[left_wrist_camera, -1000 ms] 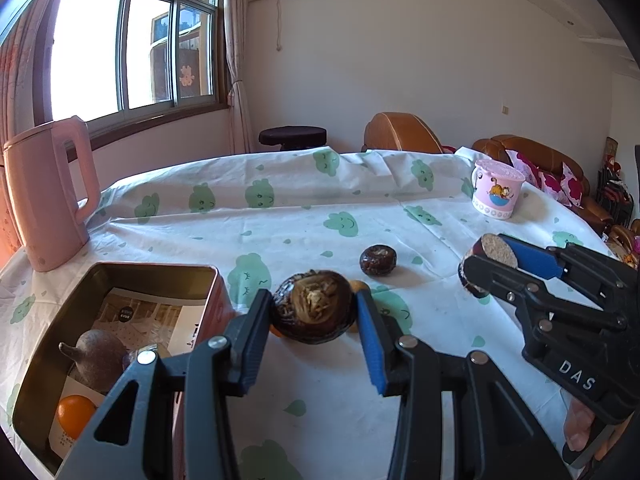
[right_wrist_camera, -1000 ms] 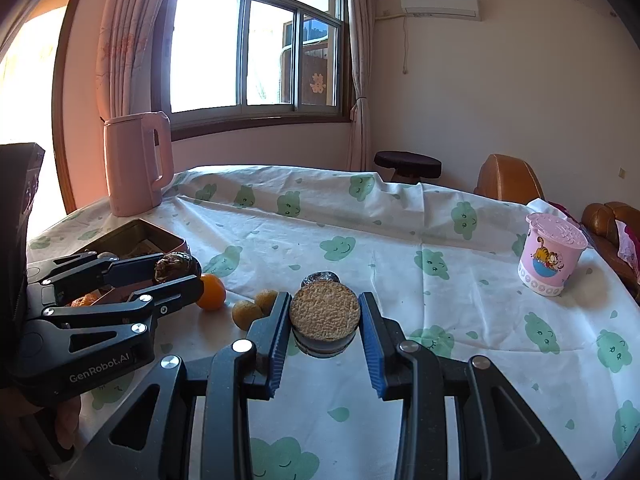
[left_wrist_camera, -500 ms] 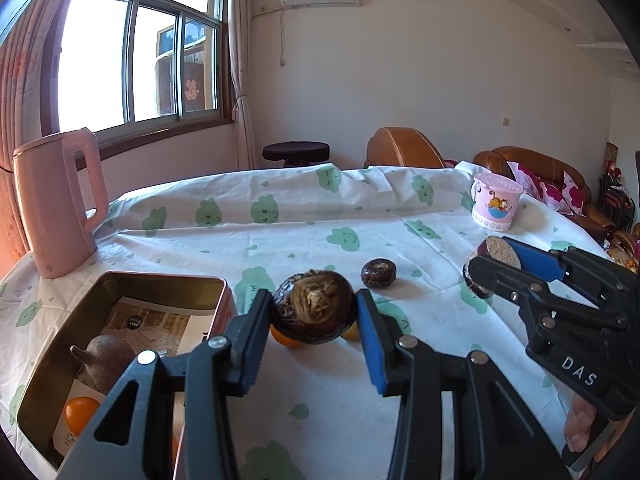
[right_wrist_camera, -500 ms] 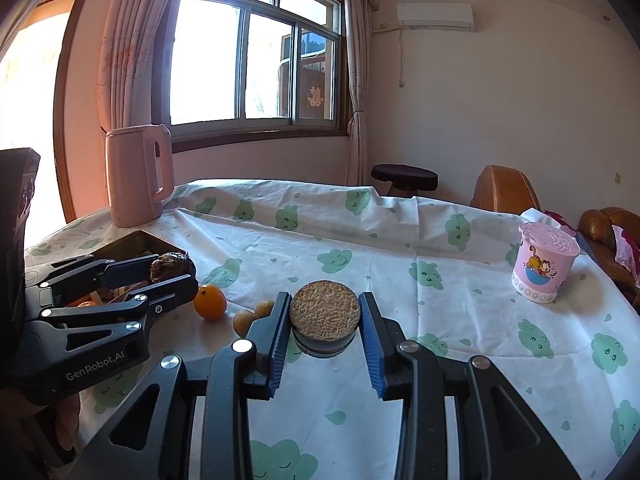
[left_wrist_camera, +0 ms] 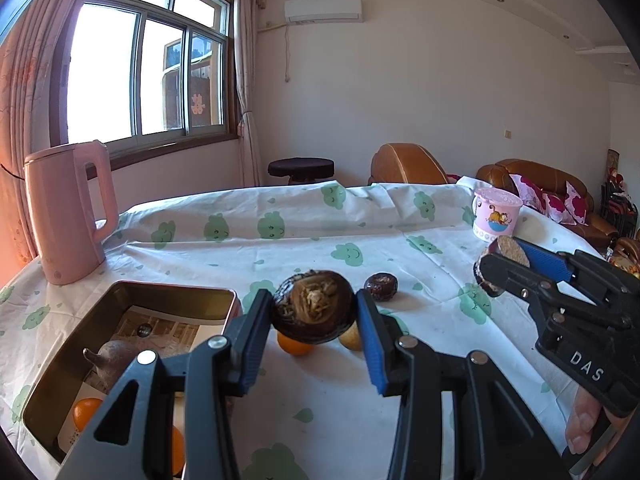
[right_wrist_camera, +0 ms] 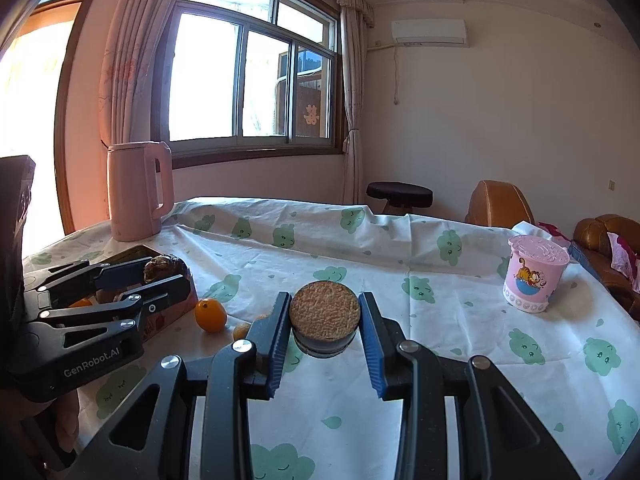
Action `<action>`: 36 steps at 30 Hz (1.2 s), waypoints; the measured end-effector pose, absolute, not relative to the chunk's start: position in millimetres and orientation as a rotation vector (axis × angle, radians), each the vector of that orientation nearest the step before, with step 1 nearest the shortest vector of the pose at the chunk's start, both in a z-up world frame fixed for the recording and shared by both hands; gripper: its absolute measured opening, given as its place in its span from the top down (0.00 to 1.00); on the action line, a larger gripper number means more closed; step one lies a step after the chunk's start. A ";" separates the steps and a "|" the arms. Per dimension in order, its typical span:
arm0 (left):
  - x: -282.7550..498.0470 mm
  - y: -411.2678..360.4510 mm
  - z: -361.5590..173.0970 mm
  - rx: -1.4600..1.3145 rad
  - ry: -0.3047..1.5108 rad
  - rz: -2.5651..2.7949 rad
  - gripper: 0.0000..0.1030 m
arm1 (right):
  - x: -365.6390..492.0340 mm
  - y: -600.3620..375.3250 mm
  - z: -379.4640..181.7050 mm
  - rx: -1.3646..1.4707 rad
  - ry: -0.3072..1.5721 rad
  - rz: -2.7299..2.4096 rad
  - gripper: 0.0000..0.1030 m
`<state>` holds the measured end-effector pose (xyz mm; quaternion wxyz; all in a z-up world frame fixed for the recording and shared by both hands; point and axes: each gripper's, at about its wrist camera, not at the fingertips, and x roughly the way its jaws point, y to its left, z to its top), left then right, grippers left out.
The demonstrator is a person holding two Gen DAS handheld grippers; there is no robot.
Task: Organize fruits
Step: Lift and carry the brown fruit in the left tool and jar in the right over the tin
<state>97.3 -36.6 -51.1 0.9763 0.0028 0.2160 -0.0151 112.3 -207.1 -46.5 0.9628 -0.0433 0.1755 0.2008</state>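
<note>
A dark, wrinkled fruit is clamped in the left tongs, held above the surface just right of the open metal tin. The right tongs grip a dark round fruit with a flat tan face, also off the cloth. An orange and what look like two small yellowish fruits lie near the tin; another dark fruit sits farther back. The tin holds an orange piece and a brown stemmed fruit. A pink kettle stands far left, a pink cup far right.
</note>
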 end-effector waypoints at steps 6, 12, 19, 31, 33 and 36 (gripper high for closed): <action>91.3 -36.5 -48.7 0.008 0.404 -0.022 0.57 | 108.4 -209.8 -44.6 -0.079 0.330 0.399 0.65; 84.2 -36.3 -46.7 0.016 0.375 -0.010 0.57 | 103.9 -210.9 -43.3 -0.081 0.309 0.378 0.65; 79.2 -32.0 -45.7 0.009 0.363 -0.007 0.57 | 97.4 -205.4 -42.3 -0.097 0.295 0.381 0.65; 66.0 -1.8 -43.8 -0.016 0.368 0.051 0.57 | 96.2 -177.7 -42.0 -0.106 0.311 0.454 0.65; 64.3 5.7 -43.3 -0.025 0.369 0.062 0.57 | 96.0 -169.7 -41.6 -0.114 0.314 0.469 0.65; 61.5 18.8 -42.7 -0.038 0.376 0.083 0.57 | 95.2 -157.8 -39.2 -0.127 0.313 0.493 0.65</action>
